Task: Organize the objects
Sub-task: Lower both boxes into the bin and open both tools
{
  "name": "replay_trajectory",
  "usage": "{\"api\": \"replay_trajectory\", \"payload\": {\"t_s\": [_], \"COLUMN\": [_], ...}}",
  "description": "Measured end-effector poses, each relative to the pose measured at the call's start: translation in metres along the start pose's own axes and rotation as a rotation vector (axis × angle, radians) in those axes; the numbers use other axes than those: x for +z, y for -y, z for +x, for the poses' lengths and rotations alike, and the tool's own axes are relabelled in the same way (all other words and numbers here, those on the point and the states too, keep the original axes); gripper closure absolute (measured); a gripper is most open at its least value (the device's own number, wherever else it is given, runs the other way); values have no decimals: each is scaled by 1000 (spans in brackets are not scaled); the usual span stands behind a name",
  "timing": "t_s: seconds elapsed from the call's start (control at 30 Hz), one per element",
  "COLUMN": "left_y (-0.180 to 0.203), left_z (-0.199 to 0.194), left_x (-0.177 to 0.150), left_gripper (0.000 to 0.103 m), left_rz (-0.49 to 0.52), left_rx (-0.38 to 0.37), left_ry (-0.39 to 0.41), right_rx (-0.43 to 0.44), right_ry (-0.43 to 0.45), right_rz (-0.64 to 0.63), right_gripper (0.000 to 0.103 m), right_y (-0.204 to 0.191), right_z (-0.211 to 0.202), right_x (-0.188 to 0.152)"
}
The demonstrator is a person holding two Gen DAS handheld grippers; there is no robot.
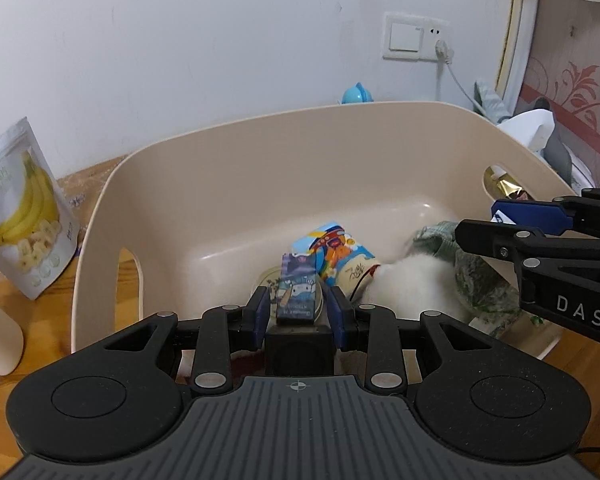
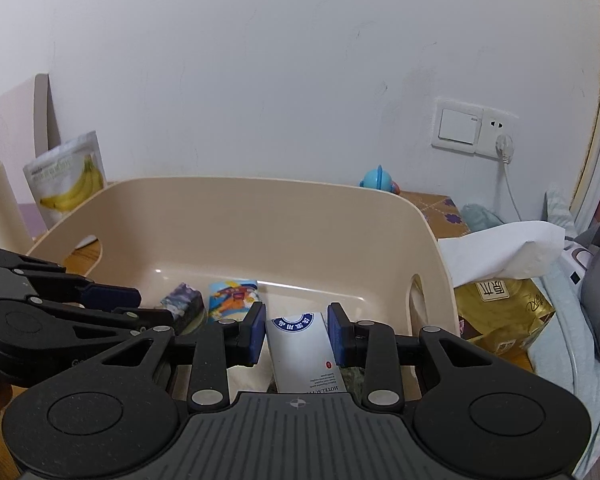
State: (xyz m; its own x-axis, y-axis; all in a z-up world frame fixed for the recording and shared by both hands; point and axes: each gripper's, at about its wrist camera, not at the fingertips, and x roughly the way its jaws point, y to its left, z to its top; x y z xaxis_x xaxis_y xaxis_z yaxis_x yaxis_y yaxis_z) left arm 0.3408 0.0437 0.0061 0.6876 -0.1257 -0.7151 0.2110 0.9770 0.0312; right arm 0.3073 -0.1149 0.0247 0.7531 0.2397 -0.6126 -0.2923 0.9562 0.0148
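Item, nearest the lens: left claw (image 1: 298,312), its blue pads standing just off either side of a small dark box (image 1: 297,294); whether the box is actually pinched or merely straddled cannot be told. The box is held over the near end of the beige bin (image 1: 228,168).

Item: right claw (image 2: 296,334), likewise set about a white box with a blue round seal (image 2: 302,350), pads close beside it with a sliver of gap showing; contact is uncertain. This box, too, sits above the bin's near edge.

Already lodged in the bin: a colourful cartoon carton (image 1: 334,254), a white fluffy item (image 1: 416,286), a green patterned packet (image 1: 480,280).

Left outside on the wooden surface (image 1: 40,320): a banana-chip pouch (image 1: 24,208). The task is judged well advanced, with two boxes to be deposited and the pouch outstanding.
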Motion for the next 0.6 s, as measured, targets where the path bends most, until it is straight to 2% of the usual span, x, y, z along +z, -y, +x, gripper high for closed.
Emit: {"api": "replay_trajectory", "payload": {"t_s": [0.2,0.27,0.33,0.43,0.5,0.6], "left_y": [2,1,2,3,4,5], "left_z": [1,0,-2,-7,-9,-12], "left_x": [0,1,1,0,0,1], "left_gripper": [71,68,50,26,23,23], "left_rz": [2,1,11,7,16,31], "left_rx": [8,8,19,38,47,65], "left_ry": [-11,-11,-9,14,26,36], "right_rx": [0,-3,-7,-3,8,11], "right_ry": [-47,-49,-53,-57,-50,-31], "right_rz": [-1,-8,-8,-2,6,10], "right_gripper": [71,70,60,57,52,46], "right_y": [3,2,1,1,1,1], "right_z": [9,10,10,10,7,2], "right_x": [-3,-4,-3,-4,-4,-3]}}
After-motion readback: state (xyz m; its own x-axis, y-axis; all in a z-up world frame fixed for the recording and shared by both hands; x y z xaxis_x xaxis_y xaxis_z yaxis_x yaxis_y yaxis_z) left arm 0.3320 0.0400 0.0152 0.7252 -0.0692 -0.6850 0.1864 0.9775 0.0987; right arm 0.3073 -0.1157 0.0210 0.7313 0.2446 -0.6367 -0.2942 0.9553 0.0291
